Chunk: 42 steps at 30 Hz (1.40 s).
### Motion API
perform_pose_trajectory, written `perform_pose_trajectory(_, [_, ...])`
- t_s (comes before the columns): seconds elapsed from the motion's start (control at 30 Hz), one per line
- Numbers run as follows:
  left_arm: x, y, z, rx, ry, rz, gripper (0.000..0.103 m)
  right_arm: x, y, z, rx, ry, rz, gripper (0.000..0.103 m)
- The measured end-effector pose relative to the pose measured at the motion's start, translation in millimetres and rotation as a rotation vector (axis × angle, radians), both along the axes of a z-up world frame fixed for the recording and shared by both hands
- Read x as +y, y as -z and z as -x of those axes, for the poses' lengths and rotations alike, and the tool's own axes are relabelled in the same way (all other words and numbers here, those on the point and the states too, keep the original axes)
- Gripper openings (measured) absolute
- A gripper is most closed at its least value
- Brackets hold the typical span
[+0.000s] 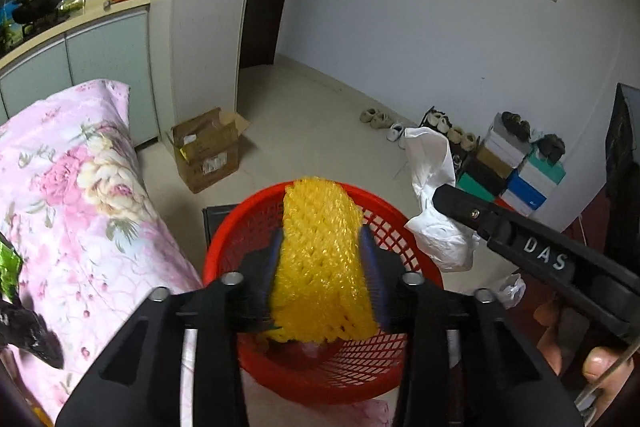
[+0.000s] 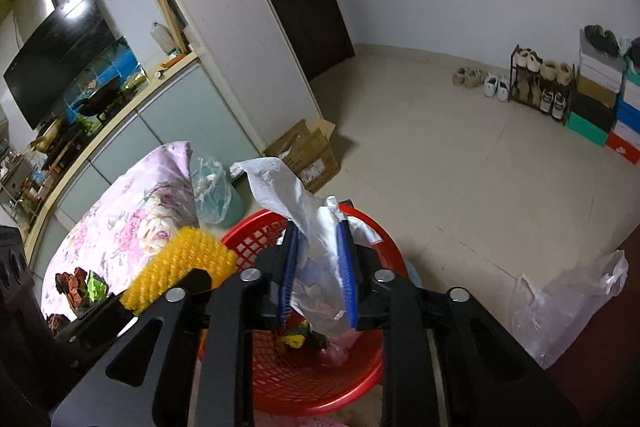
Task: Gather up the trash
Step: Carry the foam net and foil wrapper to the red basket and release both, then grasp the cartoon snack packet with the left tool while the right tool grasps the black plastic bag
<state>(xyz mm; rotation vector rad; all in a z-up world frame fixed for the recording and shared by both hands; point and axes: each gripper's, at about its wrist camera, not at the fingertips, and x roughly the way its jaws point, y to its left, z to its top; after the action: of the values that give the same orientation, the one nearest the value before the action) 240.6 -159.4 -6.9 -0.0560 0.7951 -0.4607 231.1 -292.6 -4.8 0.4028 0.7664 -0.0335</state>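
A red plastic basket (image 1: 288,383) (image 2: 360,383) sits below both grippers, with some wrappers at its bottom (image 2: 298,341). My left gripper (image 1: 322,259) is shut on a yellow foam fruit net (image 1: 320,259) and holds it over the basket; the net also shows in the right wrist view (image 2: 184,267). My right gripper (image 2: 320,279) is shut on a crumpled white plastic bag (image 2: 308,227) above the basket; the bag also shows in the left wrist view (image 1: 436,195).
A pink floral cover (image 1: 68,187) lies to the left with dark and green wrappers (image 2: 80,287) on it. A clear plastic bag (image 2: 568,303) lies right. A cardboard box (image 1: 208,147), a lined bin (image 2: 214,193) and shoe boxes (image 1: 516,163) stand on the floor.
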Motion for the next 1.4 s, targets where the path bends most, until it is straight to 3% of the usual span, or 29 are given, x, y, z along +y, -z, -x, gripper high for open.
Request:
perform_pose_trajectory(0.03, [0.3, 0.5, -0.1, -0.003, -0.005, -0.007, 0.059, 0.2, 0.0, 0.0, 0.002, 0.006, -0.007, 0.037])
perform_pose_trajectory(0.13, [2.2, -1.9, 1.3, -0.030, -0.037, -0.019, 0.077, -4.2, -1.4, 0.1, -0.006, 0.024, -0.016, 0.048])
perform_pose_trajectory(0.23, [10.7, -7.4, 2.7, -0.048, -0.066, -0.022, 0.082, -5.2, -5.1, 2.7, -0.022, 0.035, -0.017, 0.053])
perform_pose_trajectory(0.33, [26.4, -16.8, 6.1, -0.076, -0.108, -0.023, 0.084, -5.7, -10.2, 5.2, -0.050, 0.044, -0.020, 0.057])
perform_pose_trajectory(0.47, [49.4, -35.6, 22.0, -0.174, -0.180, -0.057, 0.085, 0.7, -21.3, 12.3, -0.114, 0.032, -0.004, 0.060])
perform_pose_trajectory(0.67, [88.3, -63.8, 54.7, -0.297, -0.280, -0.085, 0.086, 31.2, -49.5, 38.8, -0.299, 0.009, 0.086, 0.079])
perform_pose_trajectory(0.9, [154.9, -88.5, 93.4, -0.335, -0.399, -0.045, 0.089, 71.2, -76.1, 69.4, -0.446, -0.138, 0.098, 0.088])
perform_pose_trajectory(1.17, [245.5, -94.0, 132.5, -0.327, -0.584, -0.131, 0.089, 112.0, -79.6, 79.4, -0.444, -0.306, 0.106, 0.088])
perform_pose_trajectory(1.4, [321.9, -69.2, 154.8, -0.236, -0.710, -0.120, 0.089, 137.1, -70.4, 80.3, -0.408, -0.375, 0.135, 0.088])
